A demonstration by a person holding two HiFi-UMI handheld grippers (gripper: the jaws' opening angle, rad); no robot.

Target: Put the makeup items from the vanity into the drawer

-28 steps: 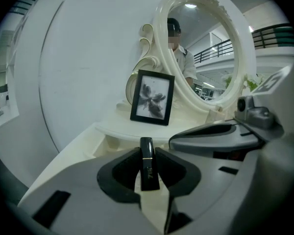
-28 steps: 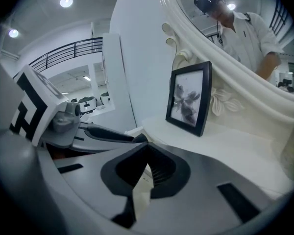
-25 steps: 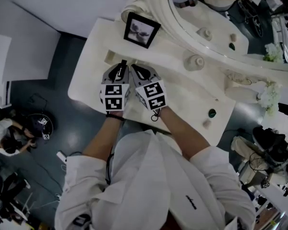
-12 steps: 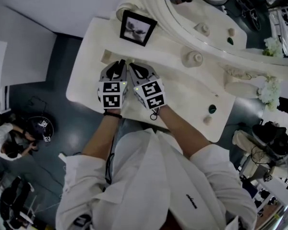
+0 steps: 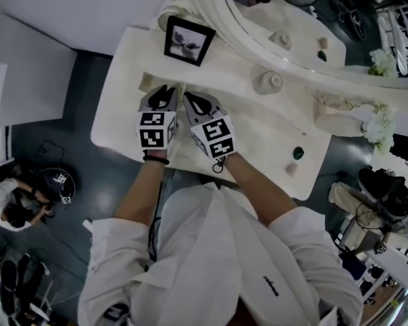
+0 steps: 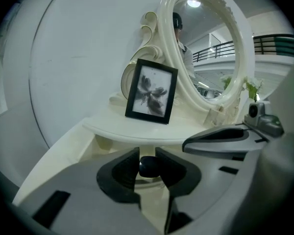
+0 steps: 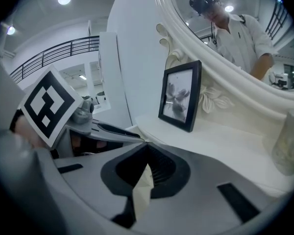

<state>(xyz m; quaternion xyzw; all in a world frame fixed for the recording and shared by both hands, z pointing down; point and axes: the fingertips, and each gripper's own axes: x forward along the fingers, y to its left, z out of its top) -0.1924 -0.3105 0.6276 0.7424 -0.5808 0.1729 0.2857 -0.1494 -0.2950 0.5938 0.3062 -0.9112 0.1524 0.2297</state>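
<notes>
1. Left gripper view. The jaws of the left gripper (image 6: 147,153) pinch a small dark rounded item (image 6: 148,167) at frame centre, low. The item is clamped between both pads, above the cream top of the vanity (image 6: 56,160). What kind of item it is cannot be told. Behind it, a black photo frame (image 6: 152,98) stands upright on the raised shelf (image 6: 137,129). An oval mirror (image 6: 206,53) rises at upper right.

2. Right gripper view. The jaws of the right gripper (image 7: 146,146) are pressed together at the tips. Nothing lies between them. The left gripper's marker cube shows at left of frame, just beside this gripper. The photo frame stands at centre right.

3. Head view. Both grippers lie side by side over the left-centre part of the vanity top, tips pointing toward the photo frame at upper centre.
- A cream lidded jar (image 5: 268,81) sits on the shelf, right of centre.
- A small dark green item (image 5: 298,153) and a small pale item (image 5: 292,170) lie near each other at the right end of the vanity top, well apart from both grippers.
- No drawer can be made out in any view.
</notes>
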